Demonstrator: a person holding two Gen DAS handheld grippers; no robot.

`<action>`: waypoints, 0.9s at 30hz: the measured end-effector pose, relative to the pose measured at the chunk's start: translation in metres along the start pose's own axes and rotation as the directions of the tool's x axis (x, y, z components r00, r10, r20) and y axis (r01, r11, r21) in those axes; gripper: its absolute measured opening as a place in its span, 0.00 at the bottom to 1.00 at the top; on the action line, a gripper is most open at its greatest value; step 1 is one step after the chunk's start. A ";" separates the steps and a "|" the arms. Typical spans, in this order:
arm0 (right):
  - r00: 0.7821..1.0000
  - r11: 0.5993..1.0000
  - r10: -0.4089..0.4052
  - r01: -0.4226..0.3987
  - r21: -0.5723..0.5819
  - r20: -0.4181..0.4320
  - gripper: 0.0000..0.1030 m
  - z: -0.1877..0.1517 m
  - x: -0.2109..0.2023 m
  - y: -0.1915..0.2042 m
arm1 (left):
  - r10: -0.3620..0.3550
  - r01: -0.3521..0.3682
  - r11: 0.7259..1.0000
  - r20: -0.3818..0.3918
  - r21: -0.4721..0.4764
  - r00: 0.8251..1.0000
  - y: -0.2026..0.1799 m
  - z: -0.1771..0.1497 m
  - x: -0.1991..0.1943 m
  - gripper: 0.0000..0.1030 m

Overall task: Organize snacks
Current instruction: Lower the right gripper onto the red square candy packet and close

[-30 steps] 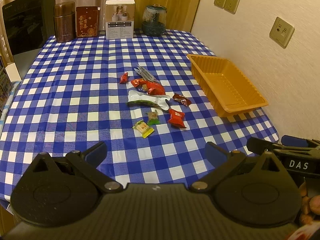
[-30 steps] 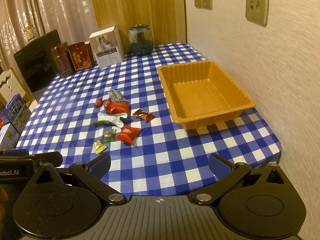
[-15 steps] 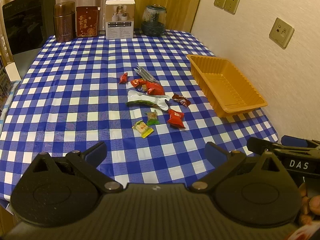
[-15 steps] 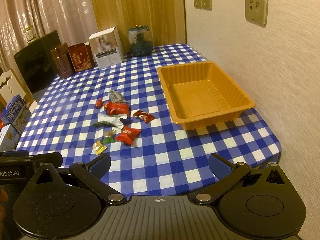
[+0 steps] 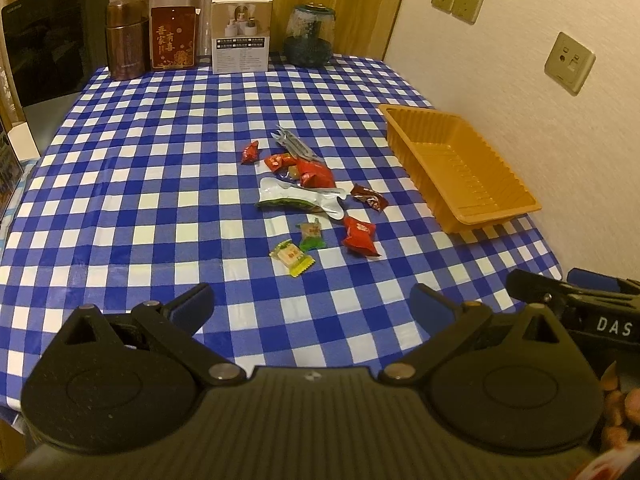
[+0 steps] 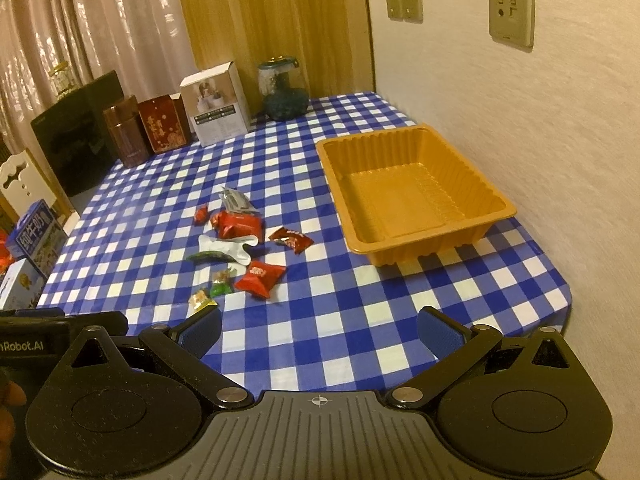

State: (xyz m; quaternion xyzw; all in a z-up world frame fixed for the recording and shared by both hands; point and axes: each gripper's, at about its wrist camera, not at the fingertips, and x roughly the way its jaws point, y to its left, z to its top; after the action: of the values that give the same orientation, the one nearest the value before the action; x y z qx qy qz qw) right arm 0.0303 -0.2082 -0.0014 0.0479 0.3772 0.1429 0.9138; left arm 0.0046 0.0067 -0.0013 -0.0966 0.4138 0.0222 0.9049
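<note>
Beside snacks, wall-side tray

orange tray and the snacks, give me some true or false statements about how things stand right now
1. The orange tray has no snacks in it. True.
2. The left gripper grips a red packet. False: its fingers are spread with nothing between them.
3. The snacks lie loose on the checked tablecloth. True.
4. The right gripper is shut. False: it is open and holds nothing.
5. The glass jar stands inside the tray. False: it stands at the table's far edge.
</note>
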 end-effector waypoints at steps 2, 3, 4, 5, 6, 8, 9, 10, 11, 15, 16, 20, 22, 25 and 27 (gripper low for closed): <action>1.000 1.000 0.004 -0.004 -0.006 0.000 1.00 -0.001 0.004 0.001 | 0.003 -0.003 1.000 -0.002 0.004 1.000 0.004 0.002 0.004 1.00; 1.000 1.000 0.010 -0.010 -0.008 0.000 1.00 -0.001 0.006 0.002 | 0.005 -0.005 1.000 -0.002 0.007 1.000 0.006 0.003 0.007 1.00; 1.000 1.000 0.013 -0.013 -0.009 0.000 1.00 -0.001 0.008 0.003 | 0.006 -0.006 1.000 -0.003 0.012 1.000 0.009 0.004 0.009 1.00; 1.000 1.000 0.017 -0.017 -0.010 0.001 1.00 -0.001 0.010 0.003 | 0.005 -0.005 1.000 -0.004 0.019 1.000 0.011 0.005 0.013 1.00; 1.000 1.000 0.023 -0.023 -0.012 0.001 1.00 -0.001 0.012 0.004 | 0.005 -0.005 1.000 -0.006 0.023 1.000 0.014 0.006 0.016 1.00; 1.000 1.000 0.025 -0.025 -0.014 0.005 1.00 -0.001 0.017 0.005 | 0.003 -0.003 1.000 -0.008 0.030 1.000 0.019 0.008 0.023 1.00; 1.000 1.000 0.026 -0.026 -0.013 0.007 1.00 0.000 0.020 0.005 | 0.006 -0.005 0.999 -0.013 0.034 1.000 0.021 0.008 0.027 1.00; 1.000 1.000 0.026 -0.026 -0.011 0.009 1.00 0.000 0.023 0.006 | 0.009 -0.008 0.999 -0.014 0.039 1.000 0.023 0.009 0.031 1.00; 1.000 1.000 0.025 -0.025 -0.008 0.010 1.00 0.001 0.026 0.006 | 0.011 -0.010 0.999 -0.014 0.042 1.000 0.024 0.009 0.035 1.00; 0.999 1.000 0.027 -0.027 0.002 0.019 1.00 0.003 0.040 0.007 | -0.004 0.005 1.000 -0.027 0.026 1.000 0.030 0.008 0.053 0.95; 0.999 1.000 0.029 -0.030 0.004 0.022 1.00 0.003 0.044 0.007 | -0.011 0.012 1.000 -0.033 0.017 0.999 0.032 0.007 0.058 0.89; 0.999 0.999 0.052 -0.052 0.003 0.010 0.80 0.005 0.066 0.010 | -0.009 0.008 1.000 -0.038 -0.017 0.999 0.036 0.004 0.077 0.87; 0.998 0.998 0.066 -0.066 0.013 -0.012 0.78 0.007 0.080 0.011 | -0.006 0.005 0.999 -0.035 -0.033 0.999 0.038 0.003 0.084 0.87; 0.997 0.997 0.077 -0.077 0.024 -0.021 0.75 0.010 0.100 0.014 | -0.008 0.006 0.998 -0.043 -0.057 0.999 0.042 0.003 0.096 0.82; 0.995 0.995 0.092 -0.090 0.037 -0.029 0.73 0.012 0.112 0.014 | -0.009 0.006 0.998 -0.049 -0.064 0.999 0.044 0.003 0.104 0.78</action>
State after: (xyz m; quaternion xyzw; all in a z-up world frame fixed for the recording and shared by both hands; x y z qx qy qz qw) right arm 0.1110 -0.1610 -0.0656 0.0790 0.3909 0.1784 0.8995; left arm 0.0695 0.0466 -0.0843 -0.1274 0.4347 0.0298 0.8910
